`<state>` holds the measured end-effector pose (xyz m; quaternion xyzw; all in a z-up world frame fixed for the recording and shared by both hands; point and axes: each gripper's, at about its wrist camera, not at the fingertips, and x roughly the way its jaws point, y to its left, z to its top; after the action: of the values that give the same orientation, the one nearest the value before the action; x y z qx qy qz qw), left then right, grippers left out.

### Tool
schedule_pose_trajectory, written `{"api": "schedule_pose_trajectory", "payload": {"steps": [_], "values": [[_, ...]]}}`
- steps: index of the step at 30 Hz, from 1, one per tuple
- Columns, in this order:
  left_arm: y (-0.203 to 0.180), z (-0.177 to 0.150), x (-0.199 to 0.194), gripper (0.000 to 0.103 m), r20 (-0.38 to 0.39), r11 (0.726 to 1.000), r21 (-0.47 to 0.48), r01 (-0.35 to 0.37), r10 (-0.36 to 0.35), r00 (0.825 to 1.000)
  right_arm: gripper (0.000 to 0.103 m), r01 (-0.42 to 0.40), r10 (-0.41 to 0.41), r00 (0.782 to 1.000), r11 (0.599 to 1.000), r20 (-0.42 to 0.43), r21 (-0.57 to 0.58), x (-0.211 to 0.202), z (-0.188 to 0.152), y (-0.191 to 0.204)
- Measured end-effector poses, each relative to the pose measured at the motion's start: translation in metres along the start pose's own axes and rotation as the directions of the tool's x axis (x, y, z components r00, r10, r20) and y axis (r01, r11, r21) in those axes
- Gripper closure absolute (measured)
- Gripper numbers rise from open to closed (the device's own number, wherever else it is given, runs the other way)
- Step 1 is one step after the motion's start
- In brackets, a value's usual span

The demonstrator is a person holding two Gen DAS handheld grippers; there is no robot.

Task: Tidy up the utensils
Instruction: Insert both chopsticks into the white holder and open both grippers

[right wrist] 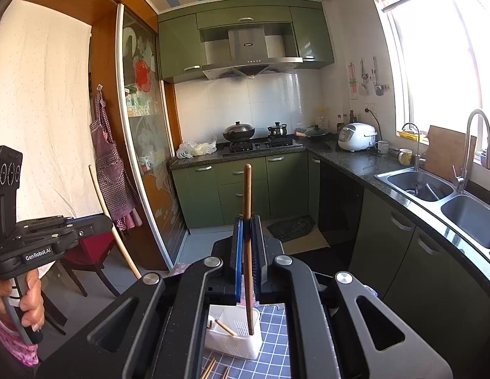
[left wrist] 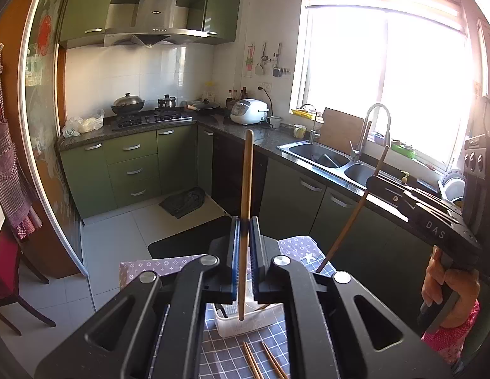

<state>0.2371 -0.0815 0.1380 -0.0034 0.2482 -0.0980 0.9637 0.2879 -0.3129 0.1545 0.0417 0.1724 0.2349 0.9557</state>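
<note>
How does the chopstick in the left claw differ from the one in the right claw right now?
The chopstick in the left claw looks lighter, a pale tan; the chopstick in the right claw looks darker, reddish brown. In the left wrist view, the left one stands nearly upright, while the right one leans. Shared: each is pinched mid-shaft by a shut claw, lower tip above the white holder.

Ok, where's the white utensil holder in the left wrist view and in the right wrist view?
Left wrist view: the white utensil holder sits bottom centre, under the left gripper.
Right wrist view: the holder sits bottom centre, under the right gripper.
Shared landmark: white rice cooker on the counter.
</note>
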Motion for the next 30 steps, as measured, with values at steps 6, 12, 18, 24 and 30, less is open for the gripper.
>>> {"api": "schedule_pose_trajectory", "payload": {"steps": [6, 12, 18, 24, 30], "values": [[0.008, -0.017, 0.054, 0.097, -0.072, 1.000, -0.018, -0.023, 0.021, 0.997, 0.097, -0.031, 0.035, 0.996, 0.998, -0.080, 0.045, 0.056, -0.015, -0.005], [0.013, -0.043, 0.093, 0.097, -0.143, 0.999, -0.025, -0.033, 0.029, 0.989, 0.097, -0.042, 0.057, 0.978, 0.996, -0.202, 0.076, 0.098, -0.067, -0.010], [0.017, -0.064, 0.107, 0.097, -0.206, 0.999, -0.039, -0.029, 0.021, 0.978, 0.094, -0.053, 0.075, 0.966, 0.994, -0.247, 0.092, 0.109, -0.096, -0.016], [0.014, -0.063, 0.073, 0.097, -0.175, 0.999, -0.042, -0.017, 0.009, 0.984, 0.093, -0.080, 0.099, 0.979, 0.991, -0.177, 0.111, 0.061, -0.097, -0.017], [0.007, -0.098, 0.041, 0.076, -0.249, 0.998, -0.059, 0.010, -0.025, 0.968, 0.084, -0.059, 0.080, 0.984, 0.990, -0.161, 0.129, 0.000, -0.135, -0.025]]}}
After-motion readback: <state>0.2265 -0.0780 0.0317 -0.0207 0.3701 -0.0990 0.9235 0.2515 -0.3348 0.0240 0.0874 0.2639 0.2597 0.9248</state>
